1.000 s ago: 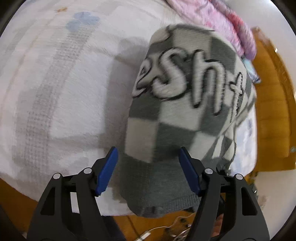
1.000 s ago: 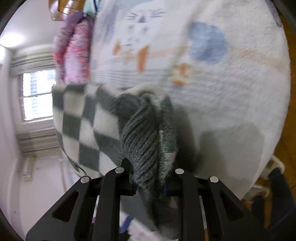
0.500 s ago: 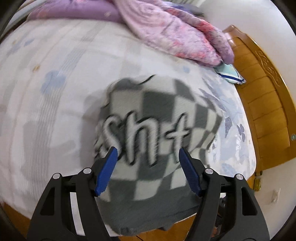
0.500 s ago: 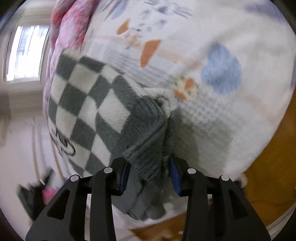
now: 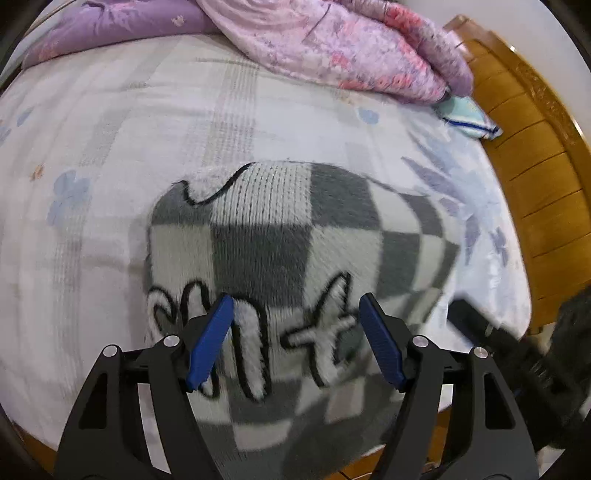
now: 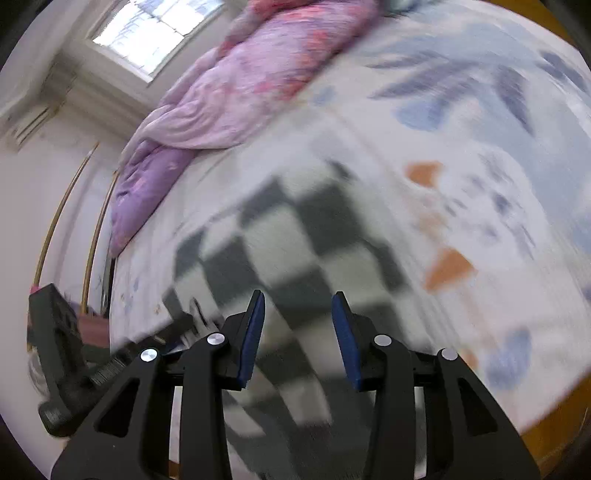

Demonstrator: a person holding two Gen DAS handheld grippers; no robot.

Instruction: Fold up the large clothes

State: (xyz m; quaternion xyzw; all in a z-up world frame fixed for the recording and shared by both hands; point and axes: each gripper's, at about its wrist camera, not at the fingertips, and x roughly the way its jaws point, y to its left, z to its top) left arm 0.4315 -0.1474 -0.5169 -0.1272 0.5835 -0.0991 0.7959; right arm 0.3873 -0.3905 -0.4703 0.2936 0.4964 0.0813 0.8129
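A folded grey-and-white checkered fleece garment point(image 5: 295, 251) with black-outlined lettering lies on the bed near its front edge; it also shows, blurred, in the right wrist view point(image 6: 295, 243). My left gripper point(image 5: 295, 325) is open and empty, hovering over the lettered part. My right gripper point(image 6: 297, 321) is open and empty above the garment's near edge. The right gripper's body shows at the lower right of the left wrist view point(image 5: 517, 354); the left gripper's body shows at the left of the right wrist view point(image 6: 59, 354).
The bed has a pale patterned sheet point(image 5: 110, 147). A pink and purple quilt point(image 5: 332, 48) is bunched at the far side. A wooden bed frame point(image 5: 535, 155) runs along the right. A small folded light cloth point(image 5: 469, 118) lies by it. A window point(image 6: 155, 33) is behind.
My right gripper has let go of the garment's edge and opened. The garment has been laid down on the bed, and both grippers have pulled back and risen above it.
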